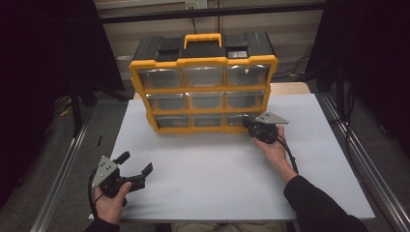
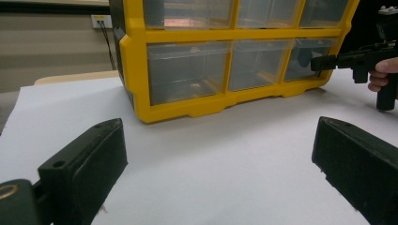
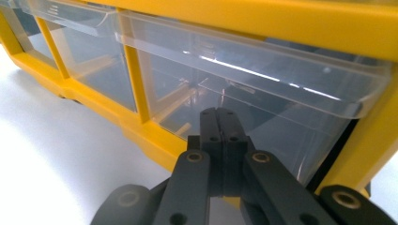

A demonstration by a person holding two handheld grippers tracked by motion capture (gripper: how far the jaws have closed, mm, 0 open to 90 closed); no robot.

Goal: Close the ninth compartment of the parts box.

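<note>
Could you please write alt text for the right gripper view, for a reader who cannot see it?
The right gripper, jaws shut together, points at the clear bottom-right drawer of a yellow organizer. Whether it touches the drawer front cannot be told. The white table lies at the lower left.

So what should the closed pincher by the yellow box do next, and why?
Probably open a little to catch the drawer's lip. The right gripper is shut, its tips against the clear bottom-right drawer of the yellow organizer; the drawer looks fully in. The left gripper waits open.
</note>
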